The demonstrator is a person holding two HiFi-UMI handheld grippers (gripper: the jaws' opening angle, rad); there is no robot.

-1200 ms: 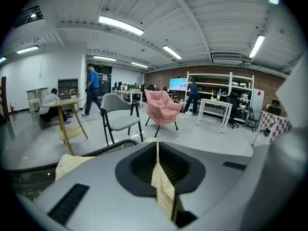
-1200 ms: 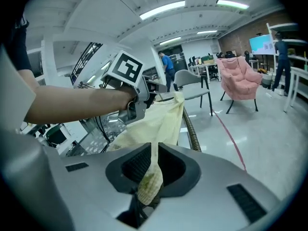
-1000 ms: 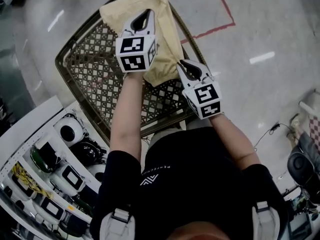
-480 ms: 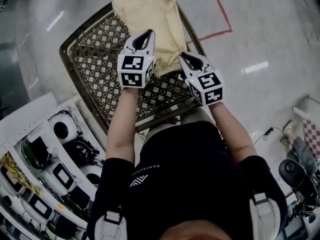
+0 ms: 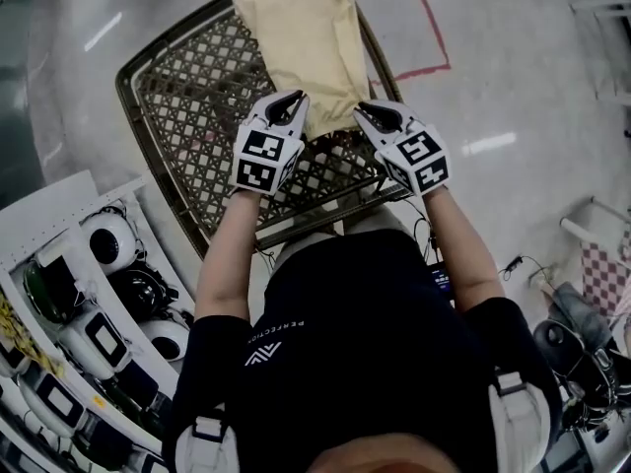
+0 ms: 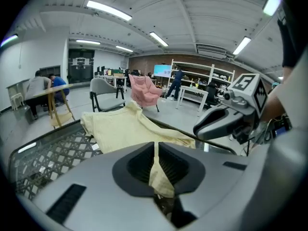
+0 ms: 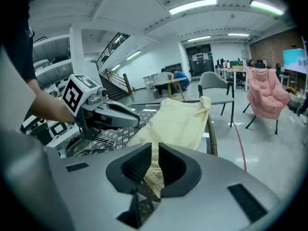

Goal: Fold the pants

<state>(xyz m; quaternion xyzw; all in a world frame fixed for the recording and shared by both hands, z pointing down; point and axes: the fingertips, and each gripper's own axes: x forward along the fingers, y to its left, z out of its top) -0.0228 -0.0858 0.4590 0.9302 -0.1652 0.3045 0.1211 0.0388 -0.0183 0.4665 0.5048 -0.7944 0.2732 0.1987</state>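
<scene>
Midway through the fold, pale yellow pants lie stretched along the right side of a lattice table. Their near edge is pinched tight in both the left gripper and the right gripper. A second ago the left gripper was farther out over the cloth; it has since drawn back level with the right. The likely next move is carrying that edge forward evenly.

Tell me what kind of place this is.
Probably an open-plan lab or workshop office: metal shelving, people seated at a desk, and red tape marking the polished floor.
</scene>
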